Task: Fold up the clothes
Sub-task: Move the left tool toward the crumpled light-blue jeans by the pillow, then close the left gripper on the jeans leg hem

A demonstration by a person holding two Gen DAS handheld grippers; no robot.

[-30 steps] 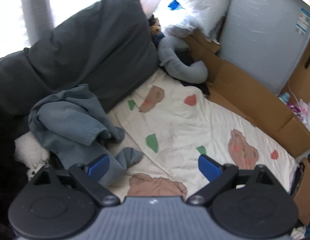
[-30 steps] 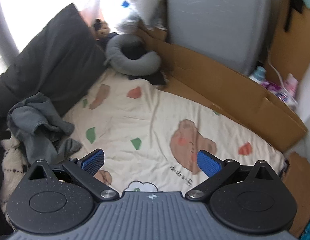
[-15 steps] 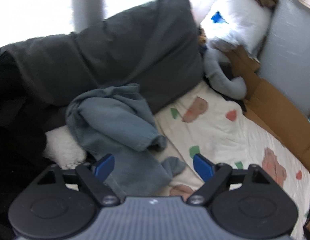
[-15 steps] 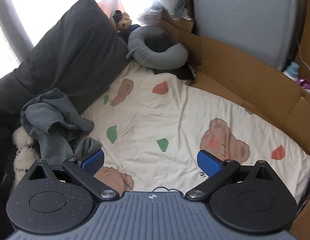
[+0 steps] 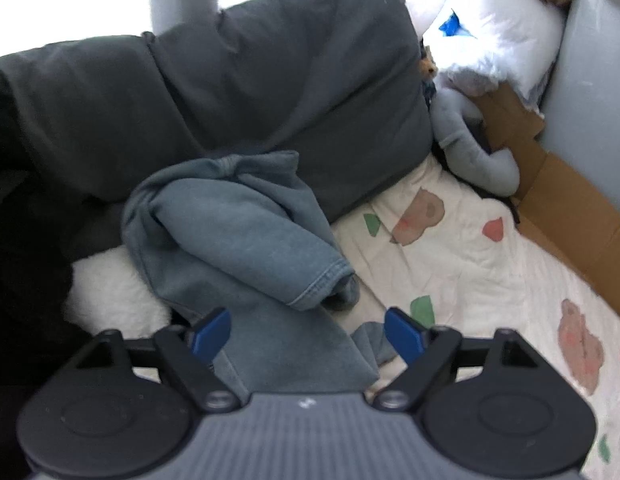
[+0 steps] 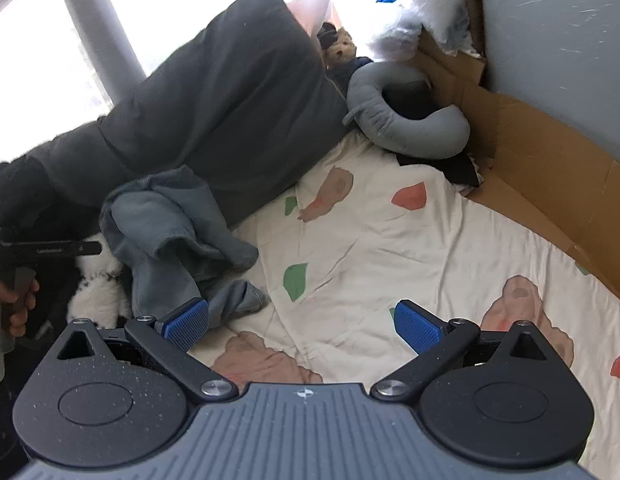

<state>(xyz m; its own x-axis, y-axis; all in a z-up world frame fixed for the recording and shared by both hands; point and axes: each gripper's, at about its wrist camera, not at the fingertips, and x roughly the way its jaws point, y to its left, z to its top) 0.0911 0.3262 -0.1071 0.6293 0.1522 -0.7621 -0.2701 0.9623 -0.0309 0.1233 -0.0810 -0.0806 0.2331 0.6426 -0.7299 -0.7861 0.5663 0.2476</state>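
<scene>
Left wrist view: my left gripper point(image 5: 307, 332) hangs right over the blue-grey garment point(image 5: 237, 240), its blue pads spread wide with nothing between them but the cloth lying below. The garment is a crumpled heap at the foot of the dark grey pillow point(image 5: 249, 88), partly leaning on it; one hemmed opening faces the cream printed sheet point(image 5: 462, 256), and a loose end trails onto that sheet just under my right-hand pad. On the garment's other side, away from the sheet, a white fluffy thing point(image 5: 109, 292) pokes out from beneath it.

From the right wrist camera, my right gripper point(image 6: 305, 322) is also spread apart and grips nothing. It sits over the sheet, with its left pad just at the trailing end of the garment point(image 6: 169, 232). Beyond the garment, at the far end of the pillow point(image 6: 229, 104), lies a grey neck cushion point(image 6: 410, 132) against the cardboard point(image 6: 530, 168) edging the sheet point(image 6: 390, 248). A hand point(image 6: 17, 300) holding my other tool shows left of the garment.
</scene>
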